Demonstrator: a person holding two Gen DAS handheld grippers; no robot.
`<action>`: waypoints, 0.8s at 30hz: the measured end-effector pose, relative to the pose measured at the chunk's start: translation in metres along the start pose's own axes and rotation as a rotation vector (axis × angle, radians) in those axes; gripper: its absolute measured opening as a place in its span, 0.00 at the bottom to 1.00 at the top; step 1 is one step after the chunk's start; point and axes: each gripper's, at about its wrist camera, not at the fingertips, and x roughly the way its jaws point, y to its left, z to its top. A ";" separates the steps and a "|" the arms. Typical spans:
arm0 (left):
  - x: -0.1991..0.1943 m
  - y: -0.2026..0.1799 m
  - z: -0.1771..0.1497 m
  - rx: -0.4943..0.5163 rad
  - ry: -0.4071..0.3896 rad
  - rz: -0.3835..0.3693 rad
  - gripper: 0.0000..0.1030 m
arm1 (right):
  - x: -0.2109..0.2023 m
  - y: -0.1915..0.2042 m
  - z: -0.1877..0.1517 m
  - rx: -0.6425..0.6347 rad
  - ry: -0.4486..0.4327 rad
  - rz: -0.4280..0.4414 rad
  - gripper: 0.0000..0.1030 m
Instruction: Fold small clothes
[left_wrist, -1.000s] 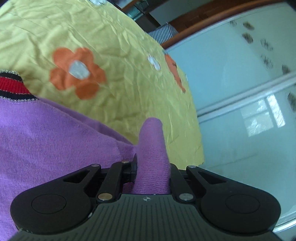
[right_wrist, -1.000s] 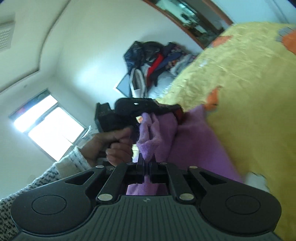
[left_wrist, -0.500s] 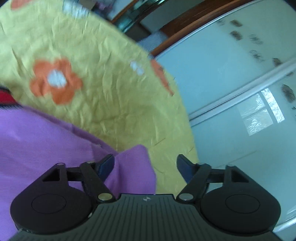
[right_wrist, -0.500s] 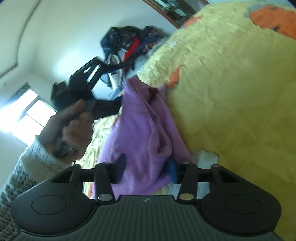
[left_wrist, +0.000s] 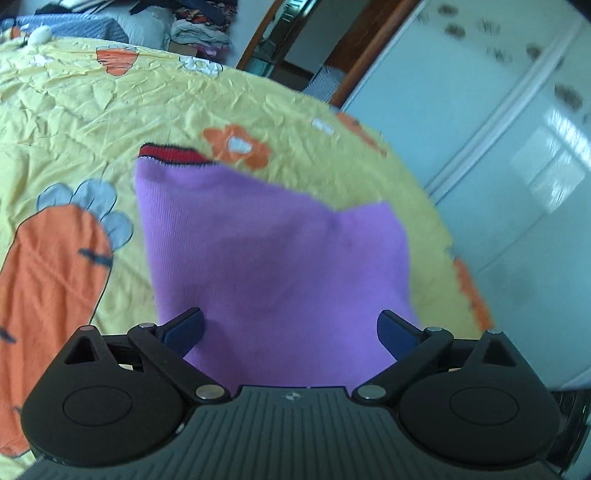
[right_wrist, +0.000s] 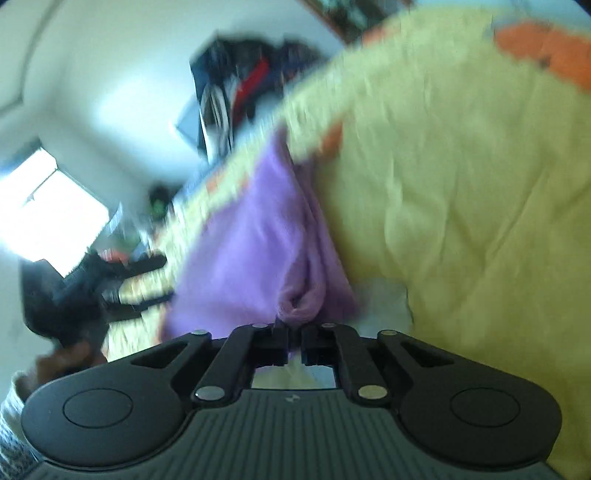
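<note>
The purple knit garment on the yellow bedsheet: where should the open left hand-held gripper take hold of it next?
Probably the purple knit garment at its free right corner, approached from the right edge. That edge lies flat and clear on the yellow bedsheet, and the left hand-held gripper is open.

yellow floral bedspread | pale glossy wardrobe doors | bright window

A fine ribbed knit is seen in the purple cloth garment. The yellow carrot-printed cotton bedsheet is creased and matt. The pale wardrobe doors are glossy.
</note>
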 end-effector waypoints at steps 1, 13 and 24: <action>0.000 -0.004 -0.004 0.024 0.003 0.023 0.96 | -0.004 0.001 0.005 -0.012 0.001 -0.010 0.14; 0.000 -0.059 -0.059 0.201 -0.042 0.065 1.00 | 0.093 -0.001 0.174 -0.109 -0.012 0.110 0.90; -0.003 -0.059 -0.046 0.200 -0.083 0.083 1.00 | 0.145 0.040 0.195 -0.386 0.022 -0.049 0.05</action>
